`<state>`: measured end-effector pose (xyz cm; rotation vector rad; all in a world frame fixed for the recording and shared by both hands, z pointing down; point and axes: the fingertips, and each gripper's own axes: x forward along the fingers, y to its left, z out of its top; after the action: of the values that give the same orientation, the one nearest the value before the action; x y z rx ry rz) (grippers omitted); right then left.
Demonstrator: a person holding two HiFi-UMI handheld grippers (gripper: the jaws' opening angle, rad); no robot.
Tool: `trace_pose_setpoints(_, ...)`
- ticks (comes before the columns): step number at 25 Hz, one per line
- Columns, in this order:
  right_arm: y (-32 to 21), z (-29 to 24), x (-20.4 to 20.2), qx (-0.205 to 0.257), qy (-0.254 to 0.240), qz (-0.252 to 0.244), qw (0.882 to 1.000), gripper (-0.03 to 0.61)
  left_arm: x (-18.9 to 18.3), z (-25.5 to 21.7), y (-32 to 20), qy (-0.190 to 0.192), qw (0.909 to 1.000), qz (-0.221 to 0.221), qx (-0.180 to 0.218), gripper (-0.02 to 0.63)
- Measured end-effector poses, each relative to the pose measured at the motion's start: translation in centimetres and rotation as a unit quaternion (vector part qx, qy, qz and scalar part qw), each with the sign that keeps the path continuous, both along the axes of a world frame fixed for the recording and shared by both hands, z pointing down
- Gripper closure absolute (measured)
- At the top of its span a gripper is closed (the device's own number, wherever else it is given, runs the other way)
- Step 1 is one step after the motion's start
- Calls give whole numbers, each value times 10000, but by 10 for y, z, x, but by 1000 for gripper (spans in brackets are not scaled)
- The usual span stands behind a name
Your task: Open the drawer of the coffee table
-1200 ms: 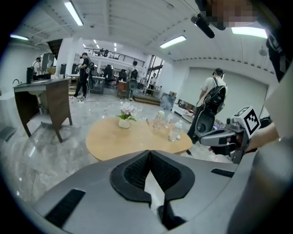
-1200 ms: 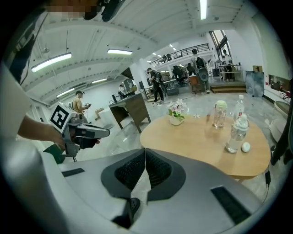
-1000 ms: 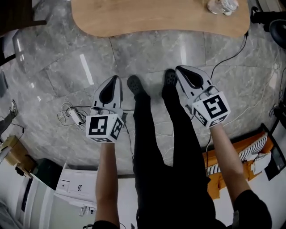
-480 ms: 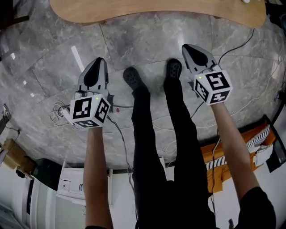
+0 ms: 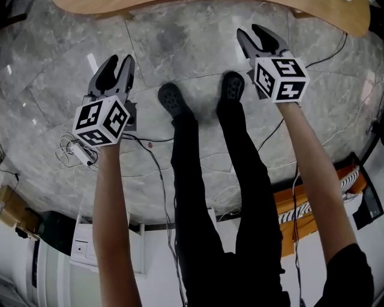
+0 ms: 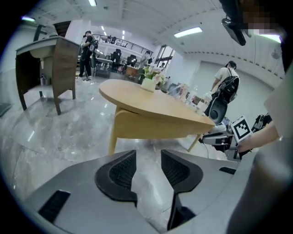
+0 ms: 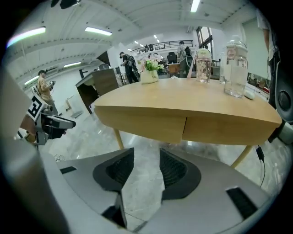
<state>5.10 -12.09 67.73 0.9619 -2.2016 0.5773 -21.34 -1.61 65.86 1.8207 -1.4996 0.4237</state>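
The coffee table [image 7: 183,103] has a light wooden oval top on slim legs. Under its near edge a vertical seam splits the apron, and the left panel, a drawer front [image 7: 142,122], hangs a little lower. In the head view only the table's rim [image 5: 180,5] shows at the top. My left gripper [image 5: 120,62] hangs over the floor, short of the table [image 6: 151,107]. My right gripper [image 5: 252,33] points at the drawer side, also apart from it. Both pairs of jaws are opening, with nothing between them in either gripper view: left gripper [image 6: 149,157], right gripper [image 7: 146,155].
The person's legs and dark shoes [image 5: 171,99] stand between the grippers. Cables [image 5: 75,150] lie on the marble floor at left. Bottles [image 7: 236,68] and a plant pot [image 7: 149,73] stand on the table. A dark desk [image 6: 50,64] is at far left, with people behind.
Both grippers have moved forward toward the table, which has slid to the top edge of the head view. Their jaws, shut before, now stand parted.
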Motion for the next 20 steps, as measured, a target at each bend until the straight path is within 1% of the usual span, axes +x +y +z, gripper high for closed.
trace_pose_setpoints(2,-11,8,1,51,40,31,10000,385,-5,6,-8,-20,10000,-1,50,403)
trace_pose_setpoints(4,-21,13,1,102,61,56,9999,353,-10,10,-17,-94,9999,19,85,370)
trace_pose_setpoints(6,-29,16,3,176,90,86,9998,332,-15,16,-24,-204,9998,31,64,325)
trace_pose_setpoints(8,-35,20,6,193,96,190,9996,318,-19,22,-30,-335,9994,76,41,291)
trace_pose_setpoints(11,-47,28,11,169,95,398,9990,307,-26,29,-43,-638,9978,173,102,248)
trace_pose_setpoints(14,-59,30,13,192,41,530,9984,296,-34,35,-53,-824,9964,164,102,216)
trace_pose_setpoints(17,-69,32,11,199,-3,530,9984,290,-41,36,-66,-932,9955,150,109,193)
trace_pose_setpoints(20,-73,36,10,245,80,419,9988,287,-44,39,-78,-1033,9944,176,112,178)
